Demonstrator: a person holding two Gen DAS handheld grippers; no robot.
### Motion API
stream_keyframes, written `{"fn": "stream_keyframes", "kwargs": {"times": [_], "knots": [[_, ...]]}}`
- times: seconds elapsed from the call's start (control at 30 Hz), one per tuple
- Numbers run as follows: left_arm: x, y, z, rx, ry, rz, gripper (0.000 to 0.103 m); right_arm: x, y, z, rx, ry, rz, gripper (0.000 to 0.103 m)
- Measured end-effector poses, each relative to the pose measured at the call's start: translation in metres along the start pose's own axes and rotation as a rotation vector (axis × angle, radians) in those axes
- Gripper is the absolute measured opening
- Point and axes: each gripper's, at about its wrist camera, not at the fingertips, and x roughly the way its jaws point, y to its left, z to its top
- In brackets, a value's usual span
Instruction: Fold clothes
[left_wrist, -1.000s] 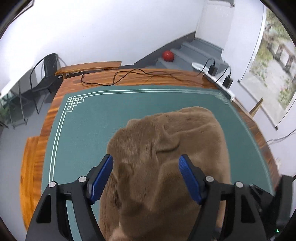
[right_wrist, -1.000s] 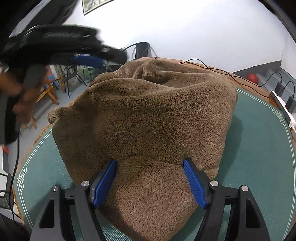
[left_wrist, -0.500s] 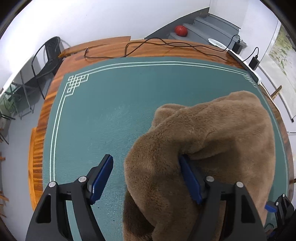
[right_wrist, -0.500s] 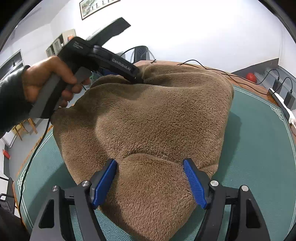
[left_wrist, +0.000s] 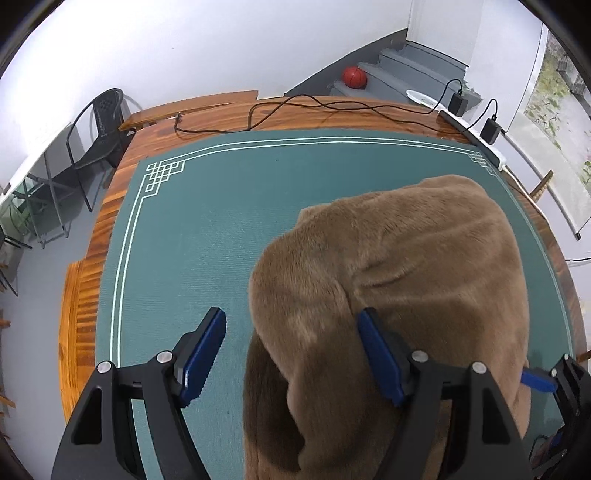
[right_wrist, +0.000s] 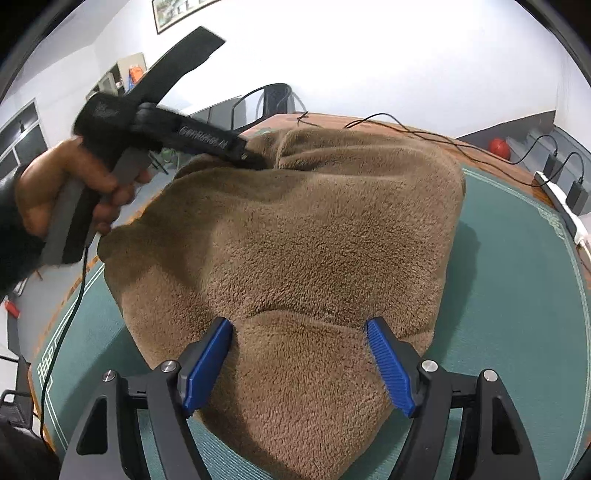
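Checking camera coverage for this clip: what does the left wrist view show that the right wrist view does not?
Only the left wrist view: the left tongs from behind, open, the brown fleece garment lying against the right-hand pad only; the mat's fretwork corner; a wall painting.

Only the right wrist view: the person's left hand gripping the left tool, and the right tongs open, straddling a fold of fleece.

Both: the garment, green mat, wooden table, cables, red ball.
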Motion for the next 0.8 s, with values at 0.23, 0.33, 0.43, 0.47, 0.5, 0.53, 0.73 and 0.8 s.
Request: {"fn": "stream_keyframes", "kwargs": {"times": [0.23,0.33,0.43,0.47,0.5,0.53,0.73,0.8], "knots": [[-0.021,0.005,-0.020,-0.030,-0.027,0.003,0.078,-0.016,0.005,0.009,0.016,-0.074,-0.029,0.078],[-0.026,0.006,-0.030,-0.035,-0.036,0.013,0.078,-0.009,0.006,0.012,-0.010,-0.060,-0.036,0.078],[-0.023,0.008,-0.039,-0.040,-0.026,0.014,0.078,0.004,0.004,0.005,0.006,0.000,-0.012,0.080],[-0.019,0.009,-0.041,-0.047,-0.019,0.012,0.078,0.007,0.003,0.003,0.008,0.005,-0.007,0.081],[-0.016,0.009,-0.044,-0.054,-0.015,0.010,0.078,0.009,0.002,0.002,0.008,0.002,-0.002,0.082],[-0.012,0.010,-0.046,-0.059,-0.012,0.007,0.078,0.011,0.001,0.001,0.007,0.004,0.003,0.083],[-0.009,0.015,-0.051,-0.082,-0.013,-0.017,0.078,0.018,-0.002,0.003,-0.002,0.022,0.009,0.084],[-0.020,0.014,-0.051,-0.070,-0.031,-0.010,0.078,0.017,-0.002,0.005,-0.001,0.028,0.008,0.084]]}}
